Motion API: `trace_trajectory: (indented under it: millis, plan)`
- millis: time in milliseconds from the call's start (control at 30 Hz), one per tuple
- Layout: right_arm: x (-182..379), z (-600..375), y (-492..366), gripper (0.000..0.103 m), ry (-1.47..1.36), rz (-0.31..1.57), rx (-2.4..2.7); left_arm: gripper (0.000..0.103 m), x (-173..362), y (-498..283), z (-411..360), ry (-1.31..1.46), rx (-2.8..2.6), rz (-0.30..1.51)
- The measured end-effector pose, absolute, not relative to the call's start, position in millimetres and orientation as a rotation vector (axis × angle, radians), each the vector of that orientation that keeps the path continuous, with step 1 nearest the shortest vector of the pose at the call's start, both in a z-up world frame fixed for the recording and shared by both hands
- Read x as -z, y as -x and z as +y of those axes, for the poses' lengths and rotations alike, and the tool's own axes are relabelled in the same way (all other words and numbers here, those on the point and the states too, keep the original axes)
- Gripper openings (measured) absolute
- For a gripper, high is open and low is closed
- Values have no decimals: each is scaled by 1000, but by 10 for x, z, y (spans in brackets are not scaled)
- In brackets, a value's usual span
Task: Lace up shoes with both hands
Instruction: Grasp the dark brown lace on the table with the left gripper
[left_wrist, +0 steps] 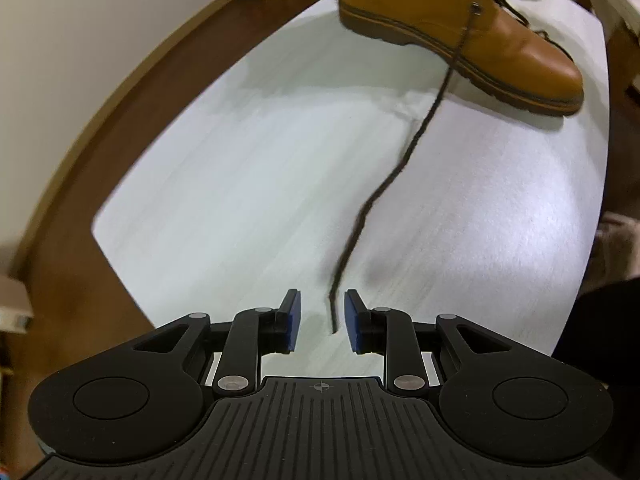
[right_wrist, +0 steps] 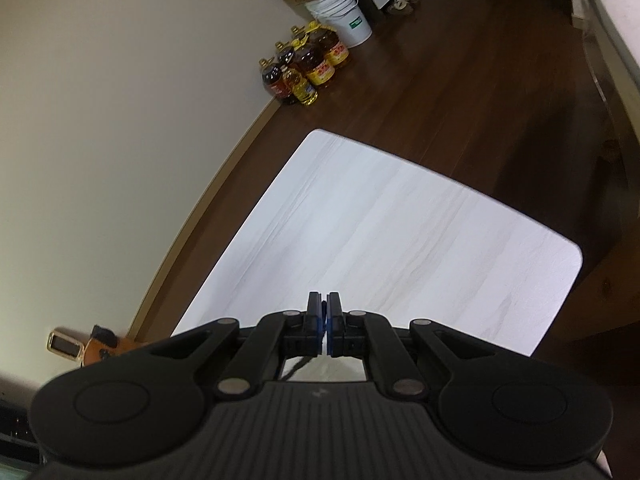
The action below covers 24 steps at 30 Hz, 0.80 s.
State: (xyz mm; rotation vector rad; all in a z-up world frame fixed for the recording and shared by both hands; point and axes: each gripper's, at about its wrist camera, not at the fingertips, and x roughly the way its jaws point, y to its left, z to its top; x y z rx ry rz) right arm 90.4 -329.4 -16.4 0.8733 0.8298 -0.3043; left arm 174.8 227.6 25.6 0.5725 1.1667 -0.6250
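Boot (left_wrist: pixel 480 28): tan leather ankle boot, smooth rounded toe, dark brown lugged sole with a lighter welt line; stands on its sole.
Boot place: near the tabletop's (left_wrist: pixel 240 184) far edge in the left wrist view, toe towards the right edge; top of the boot cut off by the frame.
Eyelets: metal-ringed holes in a row along the side facing the camera; the upper ones stand empty.
Lace (left_wrist: pixel 404 160): dark brown, thin, cord-like; leaves the lowest visible eyelet, crosses the boot's side and sole, then trails over the tabletop towards the near edge with a slight kink partway.
Lace end: lies between the blue pads of the left gripper (left_wrist: pixel 322 322), nearer the right-hand pad; no pad touches it.
More lace: dark loops around the boot's top and far side, blurred, routing unclear.
Left gripper: jaws apart, pointing steeply down at the tabletop; nothing gripped.
Right gripper (right_wrist: pixel 324 326): pads pressed together above the tabletop, in the right wrist view; a dark strand shows below the jaws, behind the pads; whether it is pinched I cannot tell.
Tabletop: white, faint grey grain, rounded corners.
Floor (right_wrist: pixel 460 100): dark wood.
Bottles (right_wrist: pixel 304 68): cluster of oil bottles on the floor by the wall.
Bucket (right_wrist: pixel 348 20): white, beside the bottles.
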Motion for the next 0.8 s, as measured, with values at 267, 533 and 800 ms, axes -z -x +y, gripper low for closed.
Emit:
trace_trajectory:
  millis: [267, 533, 800]
  plan:
    - [85, -3101, -974, 3, -850, 844, 297, 10, -104, -1787, 2291, -563, 669, 1176]
    - [17, -3029, -952, 3, -853, 837, 280, 1, -113, -1745, 2201, -590, 640, 1217]
    - [3, -3003, -1022, 3, -894, 835, 155, 1, -1142, -1110, 2254, -447, 470, 1130]
